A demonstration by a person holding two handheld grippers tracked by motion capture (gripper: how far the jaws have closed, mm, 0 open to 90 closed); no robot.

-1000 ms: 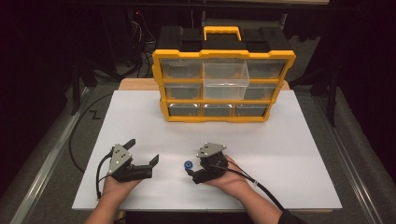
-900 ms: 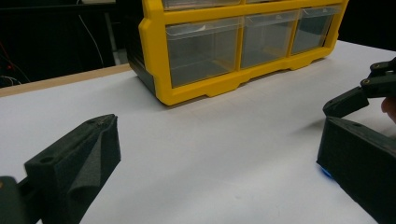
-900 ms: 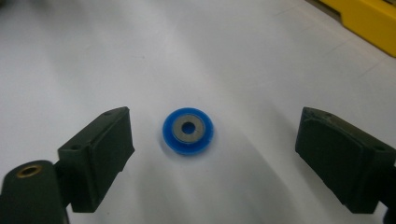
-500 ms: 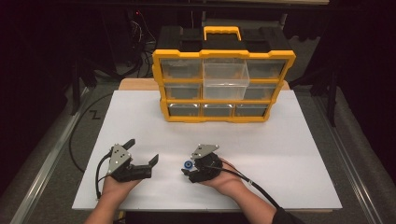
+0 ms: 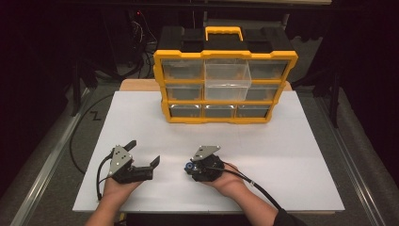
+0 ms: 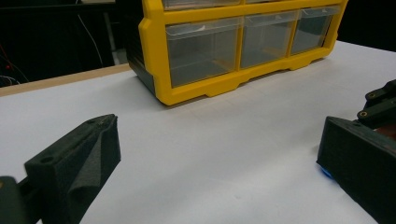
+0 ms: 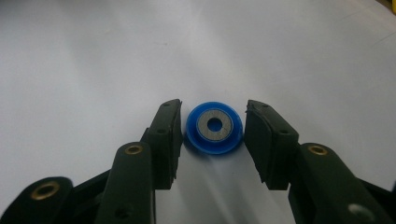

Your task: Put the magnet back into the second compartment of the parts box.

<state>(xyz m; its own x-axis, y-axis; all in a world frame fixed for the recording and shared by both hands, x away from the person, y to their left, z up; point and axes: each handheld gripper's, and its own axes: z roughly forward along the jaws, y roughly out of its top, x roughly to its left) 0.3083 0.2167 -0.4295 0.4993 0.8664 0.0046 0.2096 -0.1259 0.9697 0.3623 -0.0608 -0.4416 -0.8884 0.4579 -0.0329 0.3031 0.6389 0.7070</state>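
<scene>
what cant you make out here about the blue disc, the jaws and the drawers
- Blue disc: whether the right gripper touches it is unclear in the right gripper view; narrow gaps seem to remain. The jaws have just been closing around it.
- High view: the disc is too small for detail, half hidden by that gripper.
- Left gripper: jaws cut off by the picture's edges.
- Yellow drawer cabinet: drawer contents unreadable behind hazy plastic; top rows cut off in the left gripper view.
</scene>
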